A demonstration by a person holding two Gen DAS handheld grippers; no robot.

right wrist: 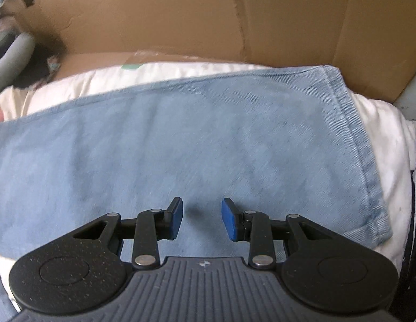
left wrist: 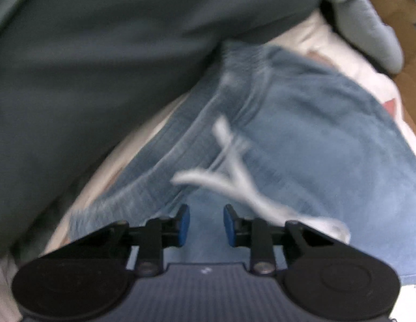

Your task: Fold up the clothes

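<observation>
Light blue denim trousers lie flat on a white sheet. The left wrist view, blurred, shows their gathered waistband [left wrist: 234, 86] and a white drawstring [left wrist: 234, 177]. My left gripper [left wrist: 206, 224] hangs just above the cloth below the waistband, its blue pads apart with nothing between them. The right wrist view shows the trouser leg [right wrist: 181, 139] ending in a stitched hem [right wrist: 361, 145] at the right. My right gripper [right wrist: 202, 218] hovers over the leg, open, with bare denim in the gap.
A grey-green garment [left wrist: 100, 53] fills the upper left of the left wrist view, with a grey sleeve [left wrist: 369, 18] at the top right. A brown cardboard wall [right wrist: 208, 18] stands behind the white sheet [right wrist: 387, 145]. Dark clutter lies at the far left [right wrist: 33, 69].
</observation>
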